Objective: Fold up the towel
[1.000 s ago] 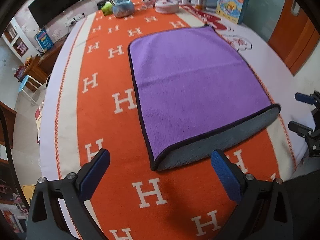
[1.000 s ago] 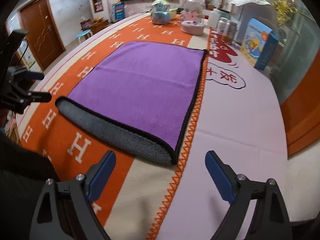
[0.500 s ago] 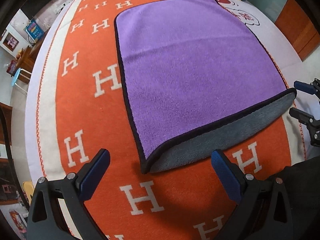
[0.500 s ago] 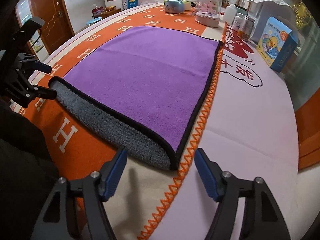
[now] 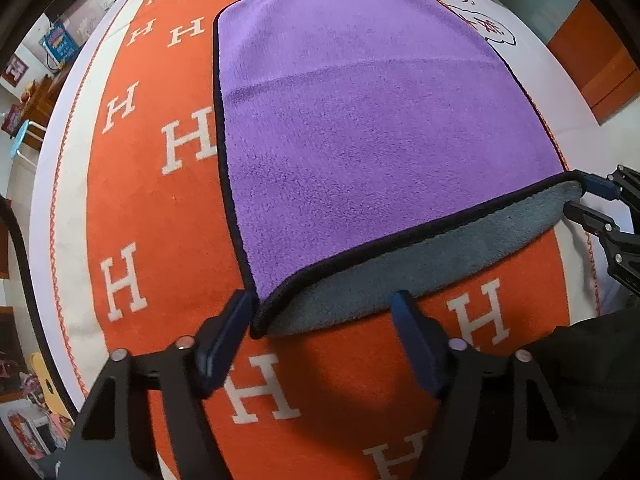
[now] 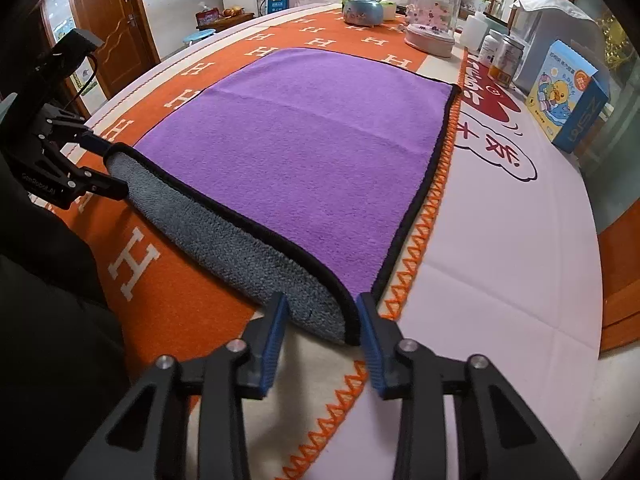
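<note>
Both tongs (image 5: 324, 308) (image 6: 322, 314) reached the towel's (image 5: 372, 120) near corners (jaws apart).

Purple towel (image 5: 372, 128) with grey underside, black trim; orange tablecloth (image 5: 160, 208) patterned with white H letters.

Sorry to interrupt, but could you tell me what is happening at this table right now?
A person holding two grippers is folding a purple microfibre towel with a grey underside that lies on an orange H-patterned table cover. The left gripper straddles the towel's near left corner, jaws wide apart. The right gripper brackets the near right corner more narrowly, not yet clamped. Neither corner is lifted.
</note>
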`<state>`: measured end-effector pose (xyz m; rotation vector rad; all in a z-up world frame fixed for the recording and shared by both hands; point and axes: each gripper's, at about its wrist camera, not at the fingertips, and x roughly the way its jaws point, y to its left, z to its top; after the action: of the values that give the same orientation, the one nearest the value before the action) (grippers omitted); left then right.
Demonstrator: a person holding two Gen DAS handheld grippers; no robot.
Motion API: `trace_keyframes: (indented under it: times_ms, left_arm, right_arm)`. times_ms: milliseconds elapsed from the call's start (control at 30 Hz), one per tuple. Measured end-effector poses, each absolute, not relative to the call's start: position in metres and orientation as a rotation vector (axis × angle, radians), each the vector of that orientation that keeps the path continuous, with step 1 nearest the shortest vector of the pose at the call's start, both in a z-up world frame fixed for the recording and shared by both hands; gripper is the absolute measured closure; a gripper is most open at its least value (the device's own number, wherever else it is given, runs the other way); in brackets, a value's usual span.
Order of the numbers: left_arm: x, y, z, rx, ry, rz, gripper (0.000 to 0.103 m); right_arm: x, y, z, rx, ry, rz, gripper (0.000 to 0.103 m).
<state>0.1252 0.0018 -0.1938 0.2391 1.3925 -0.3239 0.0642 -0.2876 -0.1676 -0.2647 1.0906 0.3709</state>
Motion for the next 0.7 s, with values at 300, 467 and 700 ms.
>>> trace_keyframes:
  times_ms: [300,467,700]
  left_arm:
    - [0.123,0.003,-0.189,0.237,1.355,-0.297,0.076]
    - [0.125,0.009,-0.187,0.228,1.349,-0.269,0.092]
    - [0.128,0.01,-0.187,0.214,1.345,-0.241,0.095]
  right_arm:
    - [0.064,-0.29,-0.167,-0.267,1.087,0.348,0.087]
    - [0.065,-0.292,-0.166,-0.264,1.087,0.337,0.097]
    - [0.066,-0.291,-0.165,-0.28,1.093,0.341,0.098]
